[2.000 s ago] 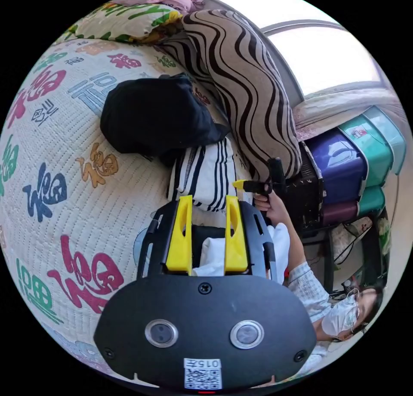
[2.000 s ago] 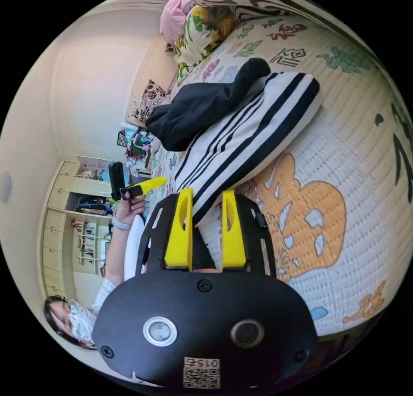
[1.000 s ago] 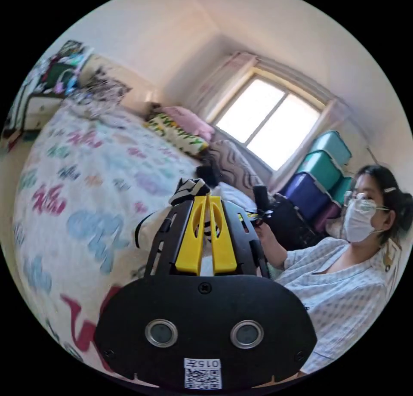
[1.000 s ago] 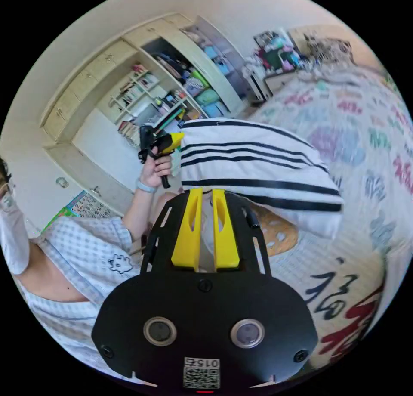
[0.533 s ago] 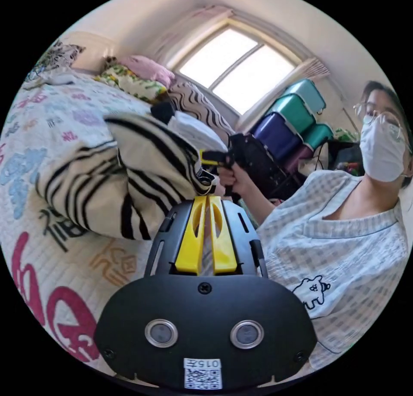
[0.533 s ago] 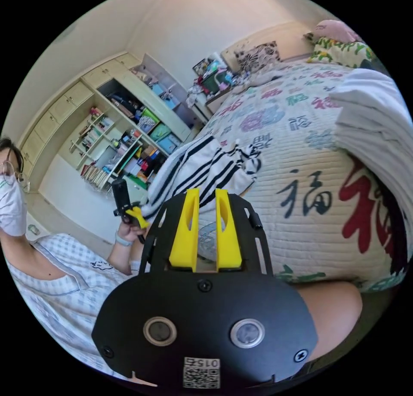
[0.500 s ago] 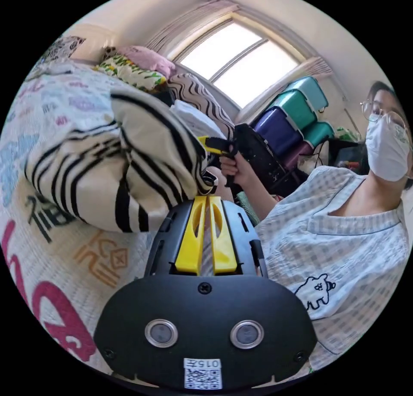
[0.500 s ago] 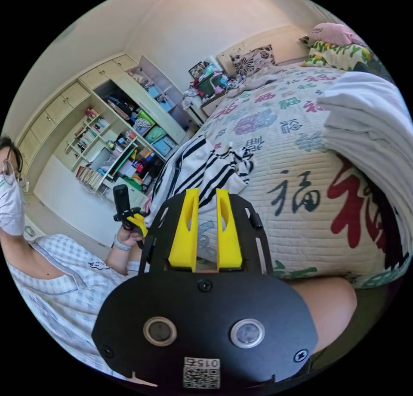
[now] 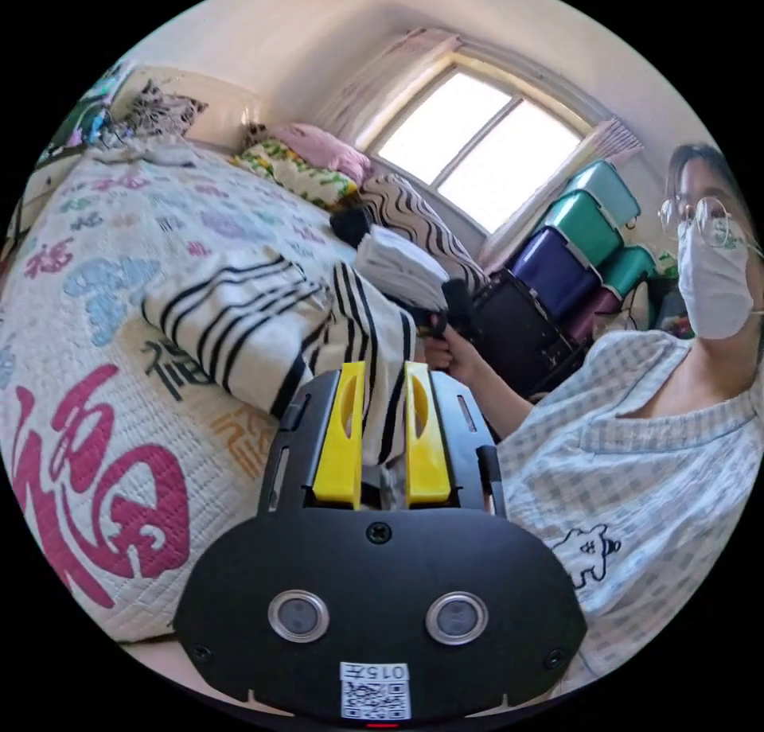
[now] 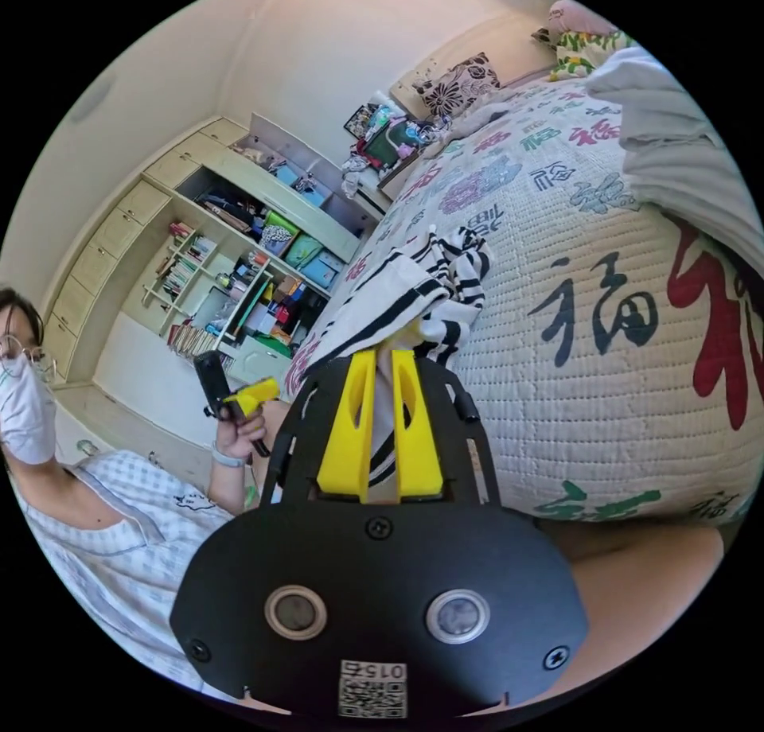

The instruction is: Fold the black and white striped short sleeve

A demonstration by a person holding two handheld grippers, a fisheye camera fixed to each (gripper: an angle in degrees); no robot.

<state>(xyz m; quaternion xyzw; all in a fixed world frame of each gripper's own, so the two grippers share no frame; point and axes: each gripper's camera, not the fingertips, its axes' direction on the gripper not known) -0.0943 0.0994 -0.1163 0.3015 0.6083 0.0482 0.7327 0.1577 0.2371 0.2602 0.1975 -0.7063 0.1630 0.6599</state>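
Note:
The black and white striped short sleeve [image 9: 239,318] lies bunched on the patterned quilt [image 9: 95,414] near the bed's edge. Its near end runs between the jaws of my left gripper [image 9: 384,370], which stand apart around the cloth. In the right gripper view the striped shirt [image 10: 414,286] rises off the quilt [image 10: 605,382] into my right gripper [image 10: 384,358], whose jaws are pressed together on a fold. A hand holds the left gripper [image 10: 267,388] low beside the shirt. The right gripper's black handle [image 9: 456,298] pokes out behind the shirt, its jaws hidden.
A folded white pile [image 9: 398,266] [image 10: 676,151] sits on the bed close behind the shirt, with a black garment [image 9: 350,223] and wavy-striped pillow [image 9: 414,215] beyond. Stacked storage boxes [image 9: 589,231] stand by the window. The person [image 9: 637,485] sits at the bed's edge; open shelves [image 10: 239,255] line the far wall.
The shirt has come down from the air onto the quilt. My right gripper, open half a second ago, has shut on a fold. My left jaws, then shut, have spread apart.

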